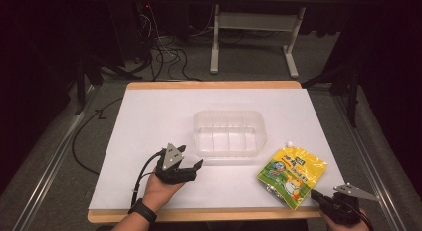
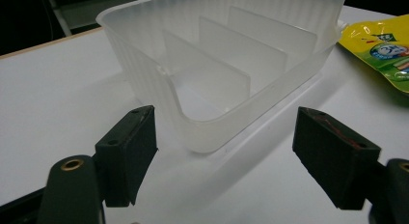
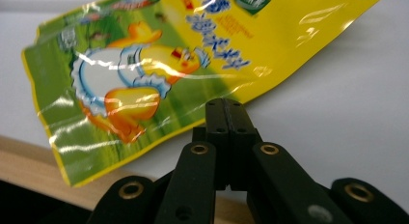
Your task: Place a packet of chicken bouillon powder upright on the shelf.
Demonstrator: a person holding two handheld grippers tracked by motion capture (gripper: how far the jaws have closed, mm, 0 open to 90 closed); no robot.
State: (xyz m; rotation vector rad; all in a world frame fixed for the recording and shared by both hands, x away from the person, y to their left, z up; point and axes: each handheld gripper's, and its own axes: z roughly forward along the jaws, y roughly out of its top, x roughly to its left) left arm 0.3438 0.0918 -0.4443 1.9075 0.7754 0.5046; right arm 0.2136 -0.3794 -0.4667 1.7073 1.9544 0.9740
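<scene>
Black jaws of the right gripper (image 3: 226, 113) are pressed flat together with nothing between them, their tips just at the near edge of the yellow pouch (image 3: 159, 64); whether they touch the foil I cannot tell. The placement reads as an approach: the gripper would need to spread before it could take that edge. In the high view this gripper (image 1: 318, 195) sits at the table's near right corner, and the pouch (image 1: 292, 175) lies flat on the white sheet (image 1: 149, 121), its bottom near the wooden table edge (image 1: 209, 214) and its white spout toward the clear divided bin (image 1: 229, 133), just beside it but apart.

The left gripper (image 1: 191, 167) has its jaws spread wide and empty, aimed at the bin's near corner, probably ready to steady it. Its own view shows what the overhead blurs: three upright dividers inside the bin (image 2: 222, 55), every compartment empty, and the pouch's spout (image 2: 381, 50) peeking past the far wall. Only the right gripper view makes the pouch's printed duck and crinkled foil readable.
</scene>
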